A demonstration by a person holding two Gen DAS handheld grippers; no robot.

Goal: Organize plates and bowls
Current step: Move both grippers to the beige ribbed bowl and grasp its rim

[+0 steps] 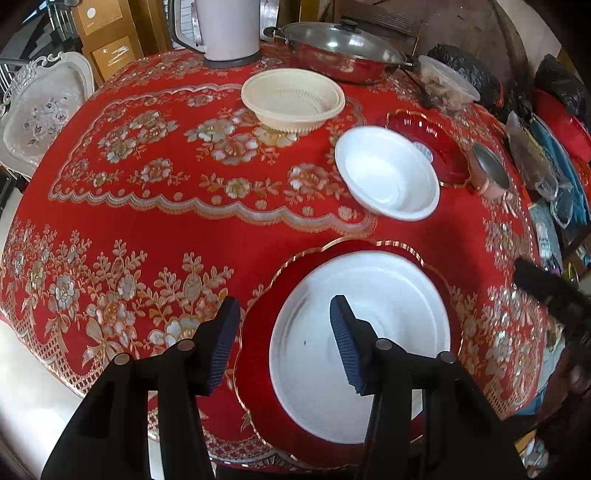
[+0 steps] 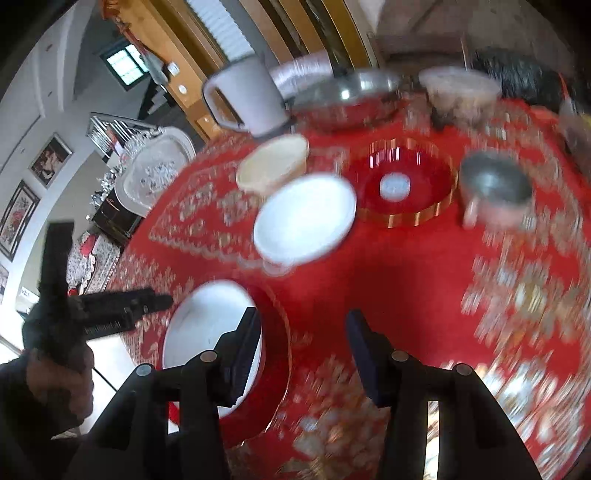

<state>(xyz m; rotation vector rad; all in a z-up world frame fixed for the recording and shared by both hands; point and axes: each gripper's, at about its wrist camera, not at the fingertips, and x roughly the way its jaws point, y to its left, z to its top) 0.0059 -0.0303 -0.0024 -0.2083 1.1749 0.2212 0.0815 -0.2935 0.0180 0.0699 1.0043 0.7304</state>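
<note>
A white plate (image 1: 373, 332) lies stacked on a red gold-rimmed plate (image 1: 258, 369) at the table's near edge. My left gripper (image 1: 284, 317) hovers open over the left rim of this stack, holding nothing. Farther back sit a white bowl (image 1: 388, 173), a red glass bowl (image 1: 424, 129) and a cream ribbed bowl (image 1: 295, 99). The right wrist view is blurred by motion: my right gripper (image 2: 303, 332) is open and empty above the cloth, just right of the white plate (image 2: 207, 321) and red plate (image 2: 277, 354). The white bowl (image 2: 303, 218) and red bowl (image 2: 402, 181) lie beyond.
A red floral tablecloth (image 1: 147, 221) covers the round table. At the back stand a white kettle (image 1: 229, 29), a lidded steel wok (image 1: 343, 48) and a lidded plastic tub (image 1: 447, 81). A small metal cup (image 1: 487, 173) sits right of the red bowl. Bags crowd the right edge.
</note>
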